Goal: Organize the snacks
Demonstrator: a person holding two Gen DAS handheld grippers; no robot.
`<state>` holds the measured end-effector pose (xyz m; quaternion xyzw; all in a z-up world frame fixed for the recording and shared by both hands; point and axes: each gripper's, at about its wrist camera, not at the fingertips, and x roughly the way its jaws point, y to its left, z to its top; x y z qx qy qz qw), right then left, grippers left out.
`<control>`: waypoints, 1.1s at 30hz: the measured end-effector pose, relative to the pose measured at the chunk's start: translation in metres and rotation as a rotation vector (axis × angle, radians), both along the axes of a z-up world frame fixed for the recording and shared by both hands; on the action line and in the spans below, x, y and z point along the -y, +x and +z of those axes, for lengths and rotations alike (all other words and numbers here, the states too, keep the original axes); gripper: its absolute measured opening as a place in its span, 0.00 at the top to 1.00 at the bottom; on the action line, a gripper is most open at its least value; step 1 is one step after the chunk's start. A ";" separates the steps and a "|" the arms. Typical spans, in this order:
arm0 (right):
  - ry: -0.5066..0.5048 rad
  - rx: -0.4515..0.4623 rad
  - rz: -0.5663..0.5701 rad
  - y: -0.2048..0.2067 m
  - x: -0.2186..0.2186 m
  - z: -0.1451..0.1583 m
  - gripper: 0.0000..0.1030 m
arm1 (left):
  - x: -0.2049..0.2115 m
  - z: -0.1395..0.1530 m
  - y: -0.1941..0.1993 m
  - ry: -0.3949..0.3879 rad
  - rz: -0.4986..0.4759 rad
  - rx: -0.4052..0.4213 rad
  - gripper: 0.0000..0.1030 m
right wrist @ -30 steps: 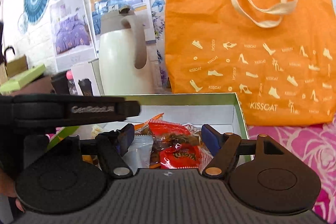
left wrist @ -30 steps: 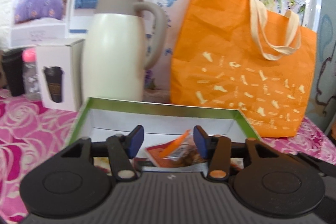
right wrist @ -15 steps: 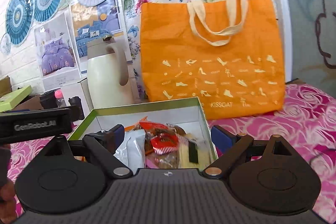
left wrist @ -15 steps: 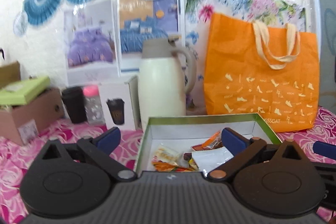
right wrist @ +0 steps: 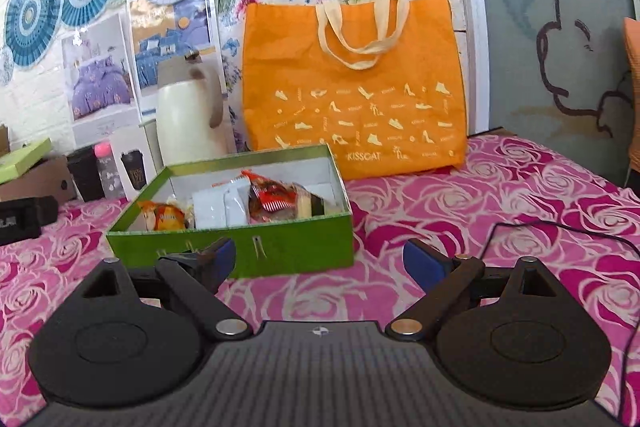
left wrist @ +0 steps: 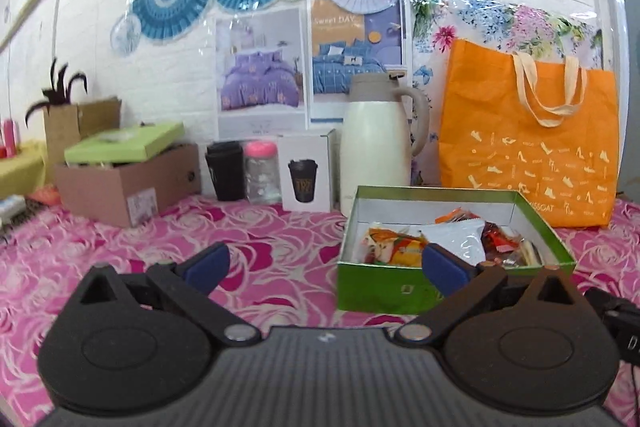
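Observation:
A green open box (left wrist: 384, 287) (right wrist: 280, 243) stands on the pink rose tablecloth. Several snack packets (left wrist: 452, 237) (right wrist: 244, 205) lie inside it, among them white, orange and red ones. My left gripper (left wrist: 326, 263) is open and empty, held back from the box's front left side. My right gripper (right wrist: 320, 257) is open and empty, in front of the box's front right corner, above the cloth.
Behind the box stand a cream thermos jug (left wrist: 380, 151) (right wrist: 188, 115) and an orange tote bag (left wrist: 528, 143) (right wrist: 356, 83). A white cup carton (left wrist: 306, 175), a pink-capped bottle (left wrist: 262, 167), a black cup (left wrist: 225, 169) and a cardboard box (left wrist: 124, 183) stand at the back left. A black cable (right wrist: 560, 227) lies at right.
Both grippers have pulled back from over the box and opened wider. The box with its snacks now lies farther ahead in both views.

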<state>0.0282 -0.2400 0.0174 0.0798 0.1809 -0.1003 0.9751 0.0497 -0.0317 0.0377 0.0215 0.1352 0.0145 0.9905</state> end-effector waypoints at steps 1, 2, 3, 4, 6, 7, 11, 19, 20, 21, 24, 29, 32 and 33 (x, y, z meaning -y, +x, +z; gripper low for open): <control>-0.004 -0.012 -0.001 0.000 -0.001 0.000 0.00 | 0.000 0.000 -0.005 0.004 0.007 0.007 0.01; -0.007 -0.018 -0.001 -0.001 -0.002 -0.001 0.00 | -0.002 0.000 -0.008 -0.003 0.010 0.015 0.01; -0.010 -0.023 0.004 -0.002 -0.003 -0.002 0.00 | -0.003 -0.001 -0.012 -0.020 0.015 0.020 0.01; -0.011 -0.027 0.008 -0.002 -0.005 -0.002 0.00 | -0.005 -0.002 -0.014 -0.037 0.027 0.017 0.01; -0.025 -0.036 0.016 -0.005 -0.009 -0.005 0.00 | -0.008 -0.003 -0.016 -0.079 0.046 -0.004 0.01; -0.036 -0.041 0.022 -0.005 -0.011 -0.005 0.00 | -0.009 -0.004 -0.016 -0.096 0.049 -0.022 0.01; -0.066 -0.069 0.018 -0.007 -0.019 -0.010 0.00 | -0.008 -0.007 -0.015 -0.088 0.030 -0.058 0.01; -0.096 -0.085 -0.007 -0.010 -0.023 -0.010 0.00 | 0.002 -0.008 -0.020 -0.033 -0.032 -0.076 0.01; -0.094 -0.082 -0.009 -0.010 -0.023 -0.010 0.00 | 0.003 -0.009 -0.019 -0.026 -0.041 -0.084 0.01; -0.090 -0.080 -0.012 -0.011 -0.022 -0.010 0.00 | 0.003 -0.010 -0.019 -0.019 -0.045 -0.090 0.01; -0.075 -0.076 -0.020 -0.013 -0.020 -0.011 0.00 | 0.003 -0.014 -0.018 -0.023 -0.049 -0.107 0.01; -0.067 -0.080 -0.014 -0.015 -0.020 -0.013 0.00 | 0.003 -0.014 -0.018 -0.027 -0.048 -0.133 0.01; -0.071 -0.076 -0.012 -0.017 -0.021 -0.012 0.00 | 0.003 -0.013 -0.020 -0.027 -0.047 -0.134 0.01; -0.073 -0.073 -0.012 -0.017 -0.021 -0.012 0.00 | 0.003 -0.013 -0.021 -0.029 -0.053 -0.137 0.01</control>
